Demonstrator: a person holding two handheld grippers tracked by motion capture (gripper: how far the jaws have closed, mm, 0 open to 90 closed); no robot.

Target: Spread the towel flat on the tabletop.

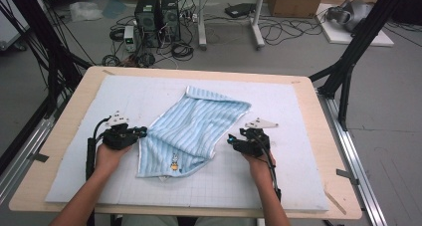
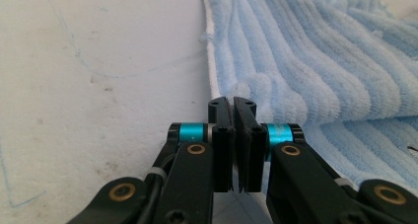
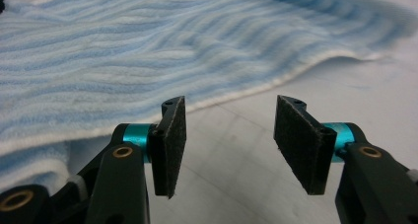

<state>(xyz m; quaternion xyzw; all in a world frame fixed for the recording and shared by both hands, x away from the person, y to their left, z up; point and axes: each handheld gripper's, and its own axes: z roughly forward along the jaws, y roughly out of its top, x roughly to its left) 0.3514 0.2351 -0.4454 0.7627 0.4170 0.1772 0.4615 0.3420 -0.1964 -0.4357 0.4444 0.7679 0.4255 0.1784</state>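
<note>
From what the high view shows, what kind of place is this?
Probably a lab or workshop set up for recording. A work table with a white mat stands on a grey floor, with computer towers and loose cables behind it, and black frame struts beside it.

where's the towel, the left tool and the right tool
towel (image 1: 191, 129): high view, middle of the striped cloth
left tool (image 2: 232, 105): left gripper view, tips of the shut jaws
right tool (image 3: 229, 113): right gripper view, gap between its open jaws
</note>
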